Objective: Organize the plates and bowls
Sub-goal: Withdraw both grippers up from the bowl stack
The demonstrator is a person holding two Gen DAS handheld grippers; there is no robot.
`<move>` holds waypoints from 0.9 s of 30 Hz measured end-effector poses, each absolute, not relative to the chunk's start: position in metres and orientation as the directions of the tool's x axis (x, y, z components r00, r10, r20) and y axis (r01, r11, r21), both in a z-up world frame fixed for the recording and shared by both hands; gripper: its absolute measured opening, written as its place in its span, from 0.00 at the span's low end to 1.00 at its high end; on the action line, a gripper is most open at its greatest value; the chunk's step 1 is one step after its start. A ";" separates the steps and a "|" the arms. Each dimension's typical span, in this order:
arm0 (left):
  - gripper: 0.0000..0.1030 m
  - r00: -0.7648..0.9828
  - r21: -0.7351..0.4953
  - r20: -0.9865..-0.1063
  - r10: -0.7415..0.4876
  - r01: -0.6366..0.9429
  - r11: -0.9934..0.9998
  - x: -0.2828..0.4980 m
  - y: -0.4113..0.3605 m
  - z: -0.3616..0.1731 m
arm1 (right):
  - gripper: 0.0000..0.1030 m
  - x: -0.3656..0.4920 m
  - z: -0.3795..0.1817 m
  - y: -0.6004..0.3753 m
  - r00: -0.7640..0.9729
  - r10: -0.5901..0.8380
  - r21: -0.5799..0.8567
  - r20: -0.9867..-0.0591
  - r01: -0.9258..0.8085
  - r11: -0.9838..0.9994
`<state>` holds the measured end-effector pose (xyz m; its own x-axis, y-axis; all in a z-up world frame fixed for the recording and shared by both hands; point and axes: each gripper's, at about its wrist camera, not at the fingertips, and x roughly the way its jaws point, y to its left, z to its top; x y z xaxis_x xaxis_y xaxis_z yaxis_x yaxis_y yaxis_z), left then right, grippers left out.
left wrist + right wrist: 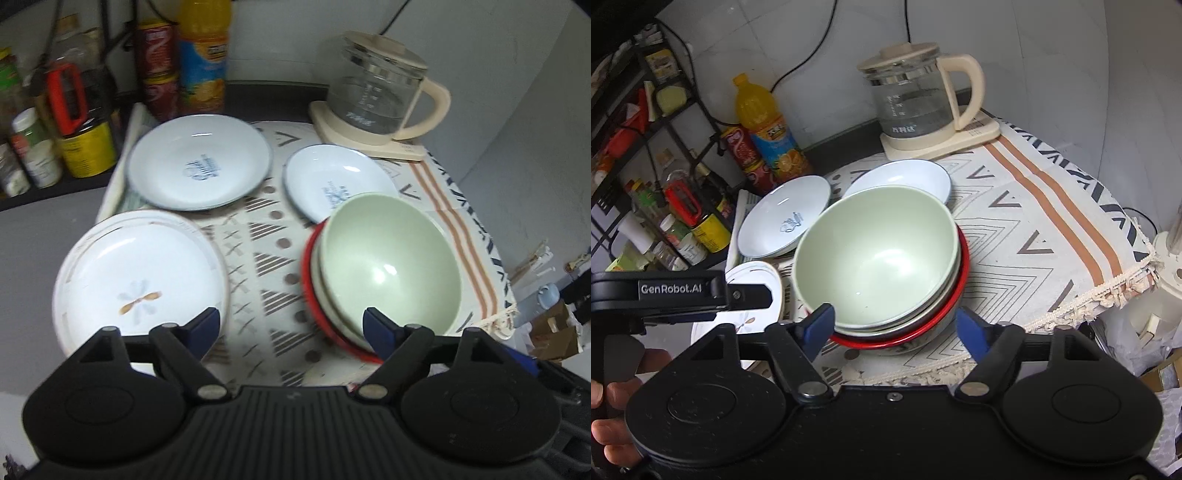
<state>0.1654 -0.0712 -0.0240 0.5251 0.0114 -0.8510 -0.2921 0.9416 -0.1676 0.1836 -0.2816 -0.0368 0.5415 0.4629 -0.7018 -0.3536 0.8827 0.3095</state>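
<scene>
Glossy green bowl [877, 254] nests in red-rimmed bowls [955, 295] on woven cloth [1034, 229]; both claws [291, 328] [894, 326] gape, empty.

Both wrist views above shared bowls [391, 258]

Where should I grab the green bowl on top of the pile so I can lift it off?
Probably by its rim. The green bowl sits nested on the stack of bowls, so its sides are mostly hidden and only the thin rim stands clear. Come from the near side, where the open right gripper already faces it: one of the fingers inside the bowl, one outside, then lift straight up.
</scene>
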 end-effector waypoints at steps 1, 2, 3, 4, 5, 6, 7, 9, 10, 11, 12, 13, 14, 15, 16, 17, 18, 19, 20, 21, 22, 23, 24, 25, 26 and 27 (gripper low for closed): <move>0.82 0.523 -0.165 -0.852 0.019 -0.304 0.938 0.160 -0.069 -0.024 | 0.78 0.181 -0.036 -0.280 0.544 0.466 0.308 -0.698 -0.360 0.881; 0.82 0.521 -0.163 -0.853 0.029 -0.319 0.934 0.155 -0.065 -0.023 | 0.83 0.178 -0.035 -0.279 0.548 0.469 0.308 -0.693 -0.364 0.879; 0.82 0.518 -0.162 -0.854 0.036 -0.332 0.929 0.149 -0.062 -0.023 | 0.86 0.174 -0.034 -0.278 0.553 0.475 0.308 -0.685 -0.370 0.876; 0.82 0.518 -0.162 -0.854 0.042 -0.343 0.925 0.144 -0.059 -0.022 | 0.87 0.172 -0.033 -0.277 0.557 0.479 0.310 -0.678 -0.375 0.874; 0.82 0.518 -0.160 -0.854 0.052 -0.356 0.921 0.138 -0.056 -0.021 | 0.89 0.170 -0.033 -0.276 0.559 0.485 0.312 -0.673 -0.380 0.871; 0.83 0.518 -0.155 -0.853 0.064 -0.369 0.917 0.133 -0.053 -0.020 | 0.90 0.168 -0.033 -0.275 0.557 0.492 0.316 -0.668 -0.386 0.866; 0.83 0.518 -0.149 -0.852 0.077 -0.381 0.913 0.127 -0.049 -0.019 | 0.90 0.166 -0.033 -0.273 0.555 0.499 0.320 -0.666 -0.391 0.863; 0.84 0.518 -0.143 -0.850 0.095 -0.401 0.905 0.116 -0.045 -0.017 | 0.91 0.161 -0.033 -0.268 0.551 0.507 0.320 -0.662 -0.404 0.857; 0.84 0.518 -0.141 -0.849 0.104 -0.412 0.900 0.111 -0.042 -0.016 | 0.91 0.158 -0.033 -0.266 0.550 0.513 0.319 -0.658 -0.413 0.853; 0.84 0.519 -0.138 -0.847 0.114 -0.423 0.896 0.106 -0.039 -0.015 | 0.91 0.156 -0.032 -0.263 0.550 0.518 0.319 -0.654 -0.420 0.849; 0.84 0.519 -0.135 -0.846 0.124 -0.432 0.892 0.100 -0.037 -0.014 | 0.91 0.153 -0.032 -0.261 0.552 0.522 0.319 -0.650 -0.426 0.847; 0.85 0.518 -0.129 -0.845 0.135 -0.441 0.888 0.095 -0.035 -0.012 | 0.91 0.151 -0.031 -0.259 0.555 0.524 0.319 -0.646 -0.428 0.846; 0.87 0.515 -0.120 -0.844 0.148 -0.450 0.885 0.090 -0.033 -0.011 | 0.91 0.149 -0.030 -0.257 0.557 0.526 0.319 -0.642 -0.430 0.845; 0.88 0.514 -0.112 -0.843 0.160 -0.458 0.882 0.085 -0.032 -0.010 | 0.91 0.146 -0.029 -0.255 0.559 0.531 0.321 -0.637 -0.434 0.842; 0.90 0.516 -0.111 -0.840 0.165 -0.461 0.880 0.081 -0.030 -0.008 | 0.91 0.144 -0.028 -0.253 0.560 0.535 0.321 -0.632 -0.440 0.839; 0.90 0.518 -0.113 -0.839 0.166 -0.464 0.879 0.077 -0.029 -0.006 | 0.91 0.141 -0.027 -0.251 0.562 0.539 0.319 -0.628 -0.446 0.837; 0.91 0.520 -0.112 -0.837 0.171 -0.469 0.876 0.073 -0.028 -0.004 | 0.91 0.138 -0.026 -0.249 0.566 0.540 0.314 -0.623 -0.452 0.835; 0.93 0.523 -0.110 -0.834 0.179 -0.474 0.874 0.069 -0.026 -0.002 | 0.91 0.136 -0.025 -0.247 0.569 0.542 0.309 -0.618 -0.458 0.834; 0.95 0.525 -0.108 -0.831 0.187 -0.481 0.870 0.066 -0.025 -0.001 | 0.91 0.134 -0.024 -0.245 0.570 0.545 0.305 -0.615 -0.465 0.831; 0.99 0.528 -0.113 -0.828 0.191 -0.489 0.865 0.062 -0.023 0.001 | 0.91 0.132 -0.023 -0.242 0.567 0.548 0.304 -0.615 -0.471 0.828; 1.00 0.533 -0.123 -0.825 0.190 -0.497 0.859 0.058 -0.021 0.001 | 0.91 0.131 -0.022 -0.240 0.564 0.552 0.303 -0.614 -0.477 0.825; 1.00 0.535 -0.130 -0.823 0.191 -0.504 0.854 0.055 -0.019 0.002 | 0.91 0.130 -0.021 -0.238 0.562 0.556 0.301 -0.612 -0.485 0.821; 1.00 0.534 -0.133 -0.823 0.193 -0.511 0.849 0.053 -0.017 0.001 | 0.92 0.128 -0.020 -0.235 0.563 0.558 0.297 -0.609 -0.490 0.819; 1.00 0.533 -0.134 -0.823 0.195 -0.517 0.846 0.051 -0.015 0.000 | 0.92 0.127 -0.019 -0.234 0.566 0.561 0.293 -0.604 -0.497 0.817; 1.00 0.531 -0.135 -0.824 0.198 -0.523 0.842 0.050 -0.013 -0.001 | 0.93 0.127 -0.018 -0.232 0.568 0.563 0.288 -0.600 -0.503 0.815; 1.00 0.529 -0.136 -0.825 0.200 -0.529 0.838 0.049 -0.011 -0.002 | 0.94 0.127 -0.017 -0.230 0.569 0.563 0.285 -0.599 -0.506 0.814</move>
<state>0.0493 -0.0111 -0.0015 0.5285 0.2003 -0.8249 -0.5291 0.8376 -0.1356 0.1267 -0.2295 -0.0173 0.5693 0.5632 -0.5989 -0.5056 0.8143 0.2850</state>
